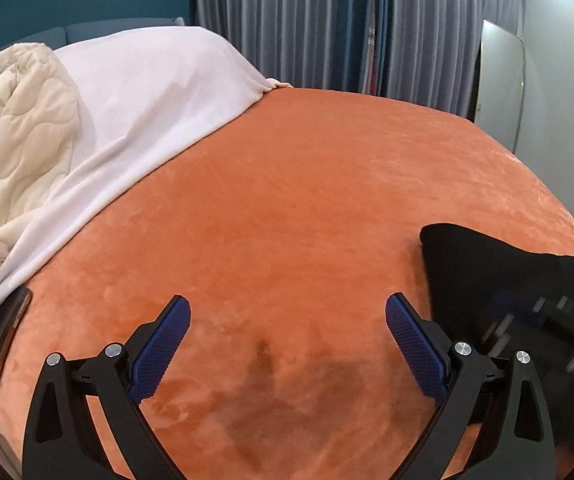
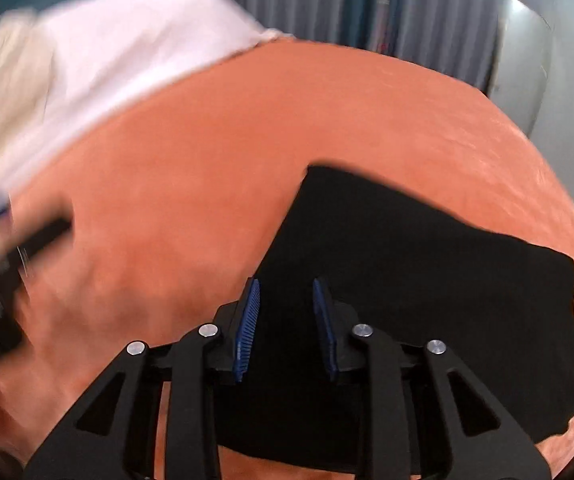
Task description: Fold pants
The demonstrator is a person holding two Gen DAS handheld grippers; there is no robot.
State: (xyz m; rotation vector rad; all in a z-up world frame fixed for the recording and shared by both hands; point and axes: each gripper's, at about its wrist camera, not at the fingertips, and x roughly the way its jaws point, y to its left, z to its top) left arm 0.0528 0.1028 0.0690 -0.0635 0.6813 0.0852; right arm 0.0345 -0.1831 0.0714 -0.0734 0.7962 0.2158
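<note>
Blue-padded and black-framed, our left tongs [image 1: 288, 334] stand spread wide above the orange blanket [image 1: 287, 200], with nothing between the pads and only a darker rubbed patch of plush below them. Our right tongs [image 2: 286, 322] are drawn in to a narrow gap; the black pants [image 2: 427, 280] show dark between and beneath the pads, but we cannot tell whether the pads press on the cloth or merely hang over it. The pants lie as a flat, folded, roughly four-sided dark bundle on the blanket toward the bed's right edge, one corner pointing up the bed; in the left wrist view the same bundle sits just right of the left tongs, with the blurred frame of the right tongs over its near part. Further out, on the near left edge of the bed, a dark phone [image 1: 5, 340] lies where the orange blanket meets a white sheet [image 1: 139, 112]. The sheet runs diagonally up the left side, and a cream quilted comforter [image 1: 19, 152] is bunched on it at the far left corner. Beyond the bed's far edge hang grey-blue curtains [image 1: 327, 20], and a pale panel [image 1: 501, 80] leans at the far right. We see no box, basket or other container on the bed.
</note>
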